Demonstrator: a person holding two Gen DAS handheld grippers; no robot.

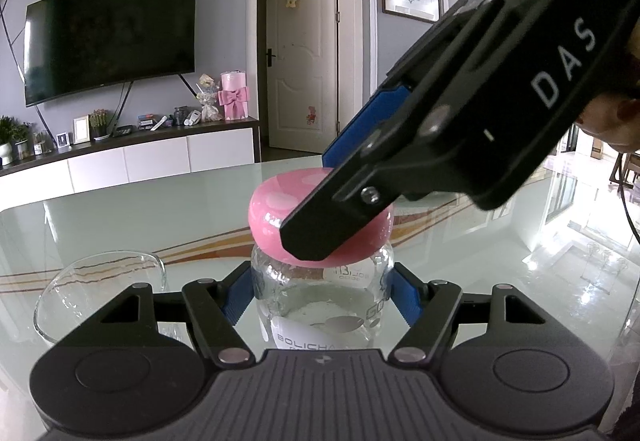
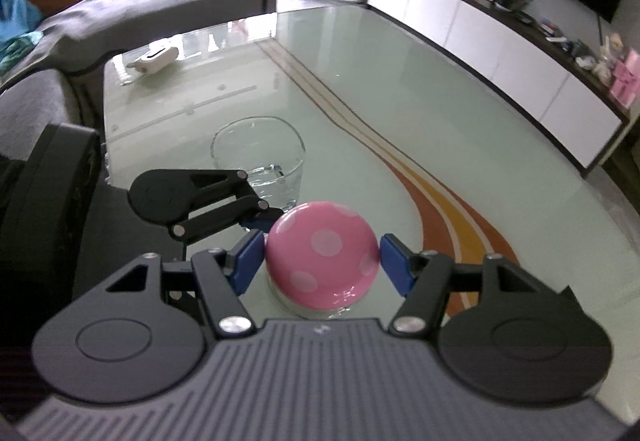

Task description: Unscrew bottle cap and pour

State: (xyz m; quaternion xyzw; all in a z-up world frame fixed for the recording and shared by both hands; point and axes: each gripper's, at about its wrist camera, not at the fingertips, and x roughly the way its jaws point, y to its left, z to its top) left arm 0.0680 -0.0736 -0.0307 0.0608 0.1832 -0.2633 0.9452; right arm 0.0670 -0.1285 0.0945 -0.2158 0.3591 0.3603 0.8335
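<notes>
A clear glass bottle (image 1: 320,305) with a pink dotted mushroom-shaped cap (image 1: 272,209) stands on the glass table. My left gripper (image 1: 320,297) is shut on the bottle's body, blue pads on both sides. My right gripper (image 2: 322,261) comes down from above and is shut on the cap (image 2: 324,253), blue pads pressing its left and right sides; it also shows in the left wrist view (image 1: 440,129). A clear drinking glass (image 2: 258,157) holding a little water stands just beyond the bottle; it sits at the left in the left wrist view (image 1: 100,289).
The pale green glass table (image 2: 360,89) has orange and yellow curved stripes. A white device (image 2: 154,59) lies at its far end. A grey sofa (image 2: 120,1) borders the table's left side; a white TV cabinet (image 2: 500,53) runs along the right.
</notes>
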